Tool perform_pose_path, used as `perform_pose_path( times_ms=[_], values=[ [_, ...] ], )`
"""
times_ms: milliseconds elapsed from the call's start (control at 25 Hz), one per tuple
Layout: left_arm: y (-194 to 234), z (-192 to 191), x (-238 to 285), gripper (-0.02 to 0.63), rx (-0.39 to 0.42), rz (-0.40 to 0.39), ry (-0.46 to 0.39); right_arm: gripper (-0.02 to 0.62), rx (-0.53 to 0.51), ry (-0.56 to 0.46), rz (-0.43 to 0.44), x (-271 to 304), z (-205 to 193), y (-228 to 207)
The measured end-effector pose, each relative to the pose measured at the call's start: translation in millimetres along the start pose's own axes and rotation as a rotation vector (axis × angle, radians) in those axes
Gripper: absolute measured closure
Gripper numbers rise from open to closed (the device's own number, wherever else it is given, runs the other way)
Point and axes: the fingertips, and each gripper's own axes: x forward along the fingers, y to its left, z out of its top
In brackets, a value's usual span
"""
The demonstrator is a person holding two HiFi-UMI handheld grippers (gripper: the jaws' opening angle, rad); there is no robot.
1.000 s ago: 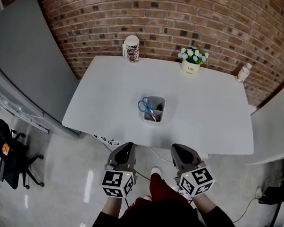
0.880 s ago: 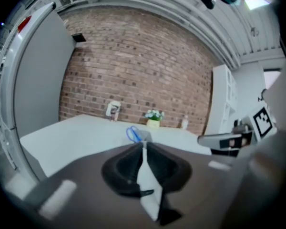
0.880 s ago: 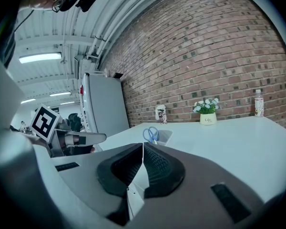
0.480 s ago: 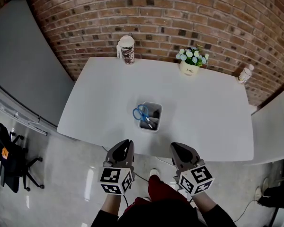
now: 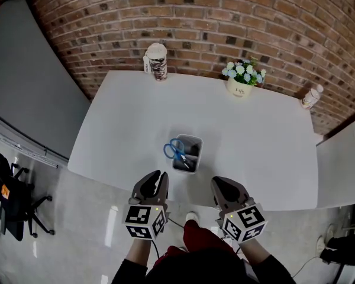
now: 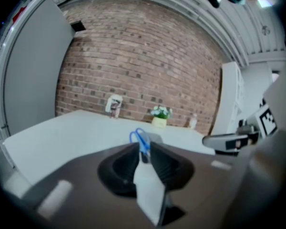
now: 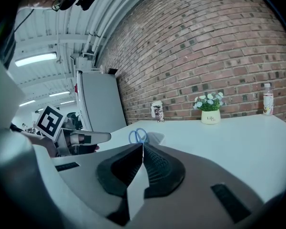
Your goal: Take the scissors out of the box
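As the left gripper (image 5: 156, 179) has just been opening its jaws, narrow and empty, advance it onto the scissors (image 5: 177, 151) in the box (image 5: 196, 139) ahead; the right gripper (image 5: 222, 187) is closed.

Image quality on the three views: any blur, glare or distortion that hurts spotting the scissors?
Head view: sharp, evenly lit, strong fisheye bowing the table edges; scissors clear in the box. Left gripper view: soft all over, dark corners, scissors just a blue smudge. Right gripper view: crisper, brick wall curved, ceiling light bright but no washout on the scissors.
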Motion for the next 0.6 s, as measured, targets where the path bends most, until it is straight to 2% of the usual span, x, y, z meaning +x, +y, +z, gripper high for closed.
perform_pose_path(
  times_ms=[600],
  values=[
    [15.4,-9.7,47.4,0.503,-0.043,0.013,0.075,0.586,0.026,0.038,0.017,29.0,-3.8,-21.5]
  ],
)
